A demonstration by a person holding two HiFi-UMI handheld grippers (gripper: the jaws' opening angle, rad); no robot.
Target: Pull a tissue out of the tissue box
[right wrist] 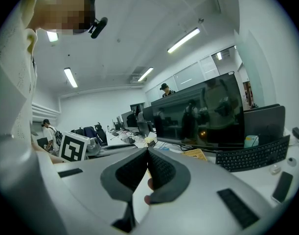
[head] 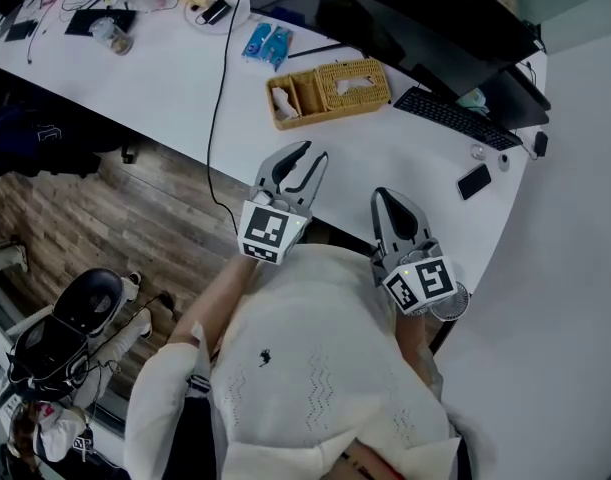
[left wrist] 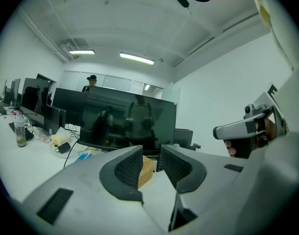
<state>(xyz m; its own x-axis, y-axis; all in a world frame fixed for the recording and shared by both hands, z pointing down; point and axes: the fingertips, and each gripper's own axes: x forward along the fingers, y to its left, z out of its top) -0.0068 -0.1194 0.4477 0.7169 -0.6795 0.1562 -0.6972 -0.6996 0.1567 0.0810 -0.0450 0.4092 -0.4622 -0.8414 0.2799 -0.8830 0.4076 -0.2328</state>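
The woven tissue box lies on the white desk ahead of both grippers, joined to a side compartment holding something white. A little white tissue shows in its top slot. My left gripper hovers at the desk's near edge, well short of the box, open and empty. In the left gripper view the box shows between the spread jaws of the left gripper. My right gripper is to the right, nearer me, shut on nothing. In the right gripper view its tips meet, and the box lies beyond.
A black keyboard and a phone lie right of the box, with a large monitor behind. Blue packets and a black cable are left of it. A chair stands on the wooden floor at lower left.
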